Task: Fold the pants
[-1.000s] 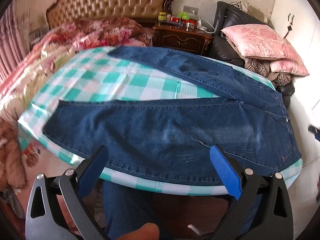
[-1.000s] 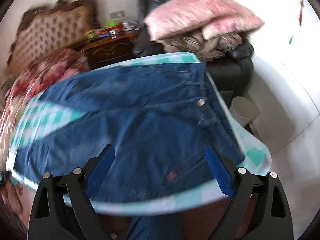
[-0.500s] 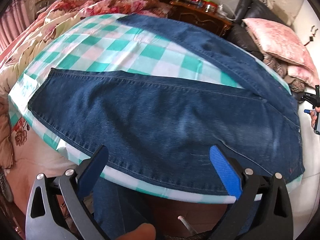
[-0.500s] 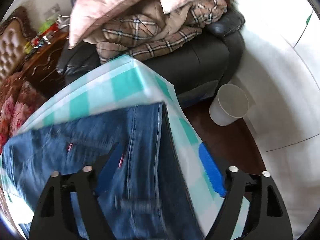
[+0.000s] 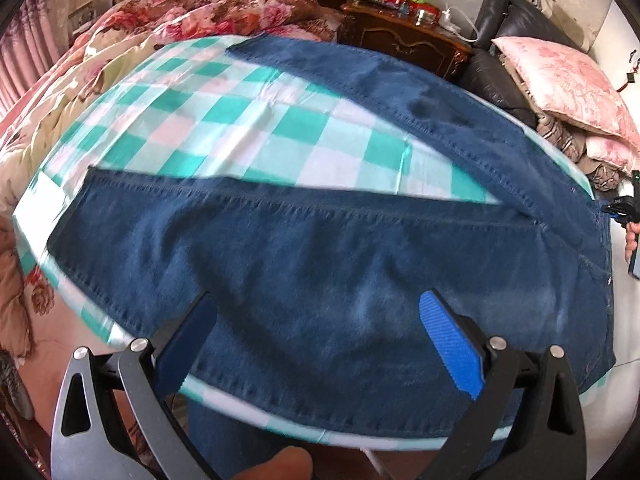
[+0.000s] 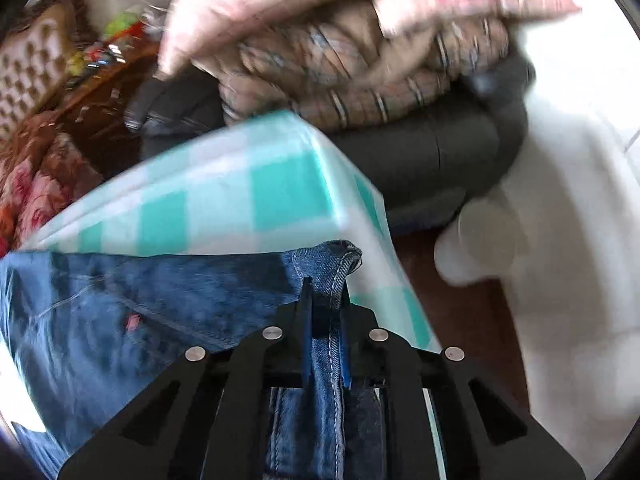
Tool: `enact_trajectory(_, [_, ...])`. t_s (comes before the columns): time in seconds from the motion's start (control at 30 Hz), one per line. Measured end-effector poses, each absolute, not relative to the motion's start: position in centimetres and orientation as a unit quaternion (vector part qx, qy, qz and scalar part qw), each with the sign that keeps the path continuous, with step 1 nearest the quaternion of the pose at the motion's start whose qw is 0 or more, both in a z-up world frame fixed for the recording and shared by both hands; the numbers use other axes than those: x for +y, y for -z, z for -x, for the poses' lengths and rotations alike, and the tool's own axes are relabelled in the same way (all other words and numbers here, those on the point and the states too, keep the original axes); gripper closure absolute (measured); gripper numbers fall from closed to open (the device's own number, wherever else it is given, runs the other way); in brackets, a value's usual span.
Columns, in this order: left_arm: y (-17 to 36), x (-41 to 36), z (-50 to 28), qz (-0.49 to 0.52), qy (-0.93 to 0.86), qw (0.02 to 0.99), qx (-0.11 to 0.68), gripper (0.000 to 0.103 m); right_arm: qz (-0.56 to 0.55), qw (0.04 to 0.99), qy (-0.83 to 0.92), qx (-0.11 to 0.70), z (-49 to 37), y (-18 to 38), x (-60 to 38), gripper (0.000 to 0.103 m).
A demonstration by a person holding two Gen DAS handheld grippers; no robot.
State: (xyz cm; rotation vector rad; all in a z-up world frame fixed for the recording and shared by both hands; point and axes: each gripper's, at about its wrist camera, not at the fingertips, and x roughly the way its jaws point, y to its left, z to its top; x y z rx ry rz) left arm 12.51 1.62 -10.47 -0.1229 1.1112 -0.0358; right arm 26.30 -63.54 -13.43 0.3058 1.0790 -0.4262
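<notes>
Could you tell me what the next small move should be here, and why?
Probably close the left gripper on the near leg of the blue denim jeans: it hangs open above that leg, while the right gripper is closing on the waistband corner, and both legs lie spread on the green-checked tablecloth.

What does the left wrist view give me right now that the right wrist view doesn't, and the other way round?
Only the left wrist view: both legs of the jeans spread flat in a V, and the left gripper wide open above the near leg, holding nothing.

Only the right wrist view: the right gripper, its jaws closing on the jeans' bunched waistband edge at the table's corner, and a white bin on the floor.

Both: the jeans, the green-checked tablecloth, the pink pillows on the dark sofa.
</notes>
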Motion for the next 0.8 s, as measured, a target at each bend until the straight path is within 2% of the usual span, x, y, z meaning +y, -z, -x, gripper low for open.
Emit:
enact_trajectory(0.13, [9.3, 1.3, -14.6, 0.071, 0.029, 0.858, 0.508, 0.002, -0.133, 0.889, 0.121, 0.422, -20.9, 6.6, -59.2, 0.091])
enact_trajectory(0.27, [7.7, 1.7, -16.5, 0.116, 0.064, 0.866, 0.483, 0.002, -0.118, 0.933, -0.016, 0.341, -9.9, 0.8, -52.1, 0.091])
enact_trajectory(0.4, [8.1, 3.2, -19.7, 0.212, 0.137, 0.84, 0.481, 0.003, -0.171, 0.919, -0.108, 0.34, -0.5, 2.8, -48.6, 0.092])
enact_trajectory(0.5, [9.5, 4.5, -23.7, 0.267, 0.161, 0.817, 0.485, 0.022, -0.226, 0.894, -0.105, 0.372, 3.2, 6.9, -48.8, 0.092])
enact_trajectory(0.6, [11.1, 5.0, -28.9, 0.3, 0.167, 0.799, 0.494, 0.035, -0.259, 0.873, -0.082, 0.405, 4.2, 10.2, -49.6, 0.092])
enact_trajectory(0.63, [11.6, 5.1, -30.6, 0.3, 0.163, 0.798, 0.496, 0.041, -0.264, 0.871, -0.078, 0.408, 4.0, 10.5, -49.8, 0.092])
enact_trajectory(0.8, [15.0, 7.3, -38.0, 0.362, 0.116, 0.773, 0.507, 0.057, -0.255, 0.879, -0.066, 0.397, 3.0, 9.0, -49.7, 0.092])
